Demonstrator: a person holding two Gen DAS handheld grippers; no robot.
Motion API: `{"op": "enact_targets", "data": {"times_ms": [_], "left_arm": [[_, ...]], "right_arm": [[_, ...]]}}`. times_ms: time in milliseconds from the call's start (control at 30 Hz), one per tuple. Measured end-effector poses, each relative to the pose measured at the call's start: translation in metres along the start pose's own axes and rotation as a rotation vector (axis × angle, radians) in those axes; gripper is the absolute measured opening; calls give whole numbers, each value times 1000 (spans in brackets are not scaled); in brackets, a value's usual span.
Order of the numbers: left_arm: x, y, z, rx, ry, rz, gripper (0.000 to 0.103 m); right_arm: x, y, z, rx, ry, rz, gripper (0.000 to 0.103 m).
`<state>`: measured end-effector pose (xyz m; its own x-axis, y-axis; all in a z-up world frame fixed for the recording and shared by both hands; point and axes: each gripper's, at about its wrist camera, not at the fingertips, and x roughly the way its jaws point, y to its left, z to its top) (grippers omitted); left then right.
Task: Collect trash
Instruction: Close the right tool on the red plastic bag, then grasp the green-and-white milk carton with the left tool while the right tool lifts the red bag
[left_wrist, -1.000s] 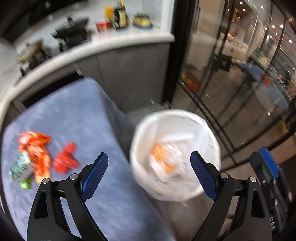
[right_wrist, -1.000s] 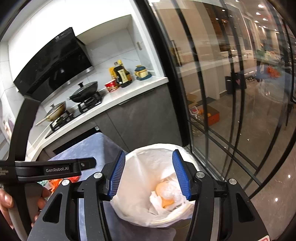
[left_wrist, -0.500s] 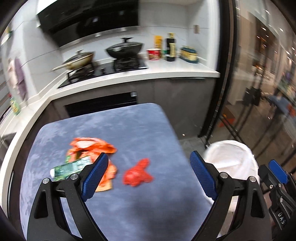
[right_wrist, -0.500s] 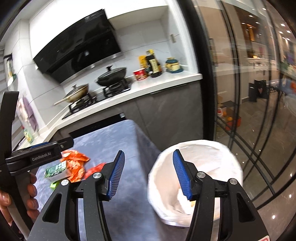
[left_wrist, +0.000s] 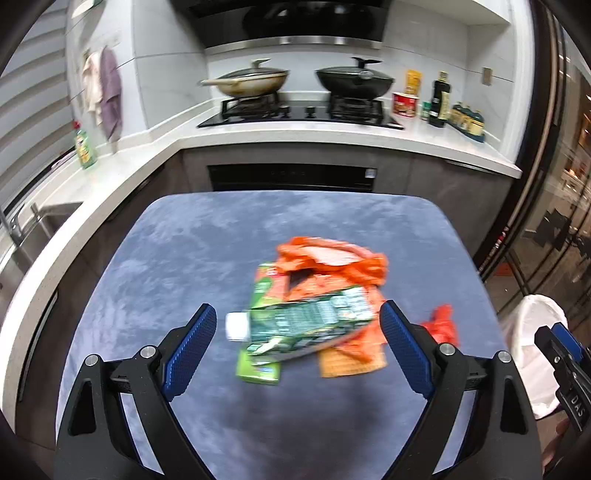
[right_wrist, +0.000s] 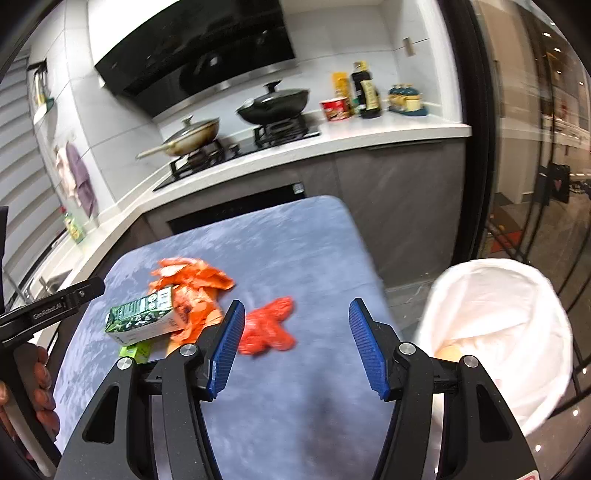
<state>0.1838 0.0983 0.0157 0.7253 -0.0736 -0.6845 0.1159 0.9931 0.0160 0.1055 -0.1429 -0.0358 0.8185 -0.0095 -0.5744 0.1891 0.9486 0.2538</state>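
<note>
change: both views swing from bin (right_wrist: 498, 332) back to surface (left_wrist: 184, 240) | left claw (left_wrist: 297, 349) wide open, empty, framing carton (left_wrist: 306, 325) on wrappers (left_wrist: 332, 266) | right claw (right_wrist: 297, 347) open, empty, near red scrap (right_wrist: 269, 326) | next: pick up, likely

Table (left_wrist: 155, 258) top: blue-grey, matt, mottled, prob. cloth-like. Green carton (left_wrist: 306, 325): printed paperboard w/ white plastic cap, slight sheen. Orange wrappers (left_wrist: 332, 262): crinkled glossy film. Red scrap (right_wrist: 267, 326): crumpled plastic. Bin liner (right_wrist: 498, 332): thin white plastic, soft sheen. Left gripper (left_wrist: 297, 349) & right gripper (right_wrist: 297, 345): matt black plastic, blue ribbed pads, metal screws.
</note>
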Motion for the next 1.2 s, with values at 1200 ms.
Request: {"op": "enact_targets", "data": {"times_ms": [1200], "left_arm": [[87,59,-15,88,-14,-253,96]], "right_arm": [[129,52,-24,-44,189,4,41]]}}
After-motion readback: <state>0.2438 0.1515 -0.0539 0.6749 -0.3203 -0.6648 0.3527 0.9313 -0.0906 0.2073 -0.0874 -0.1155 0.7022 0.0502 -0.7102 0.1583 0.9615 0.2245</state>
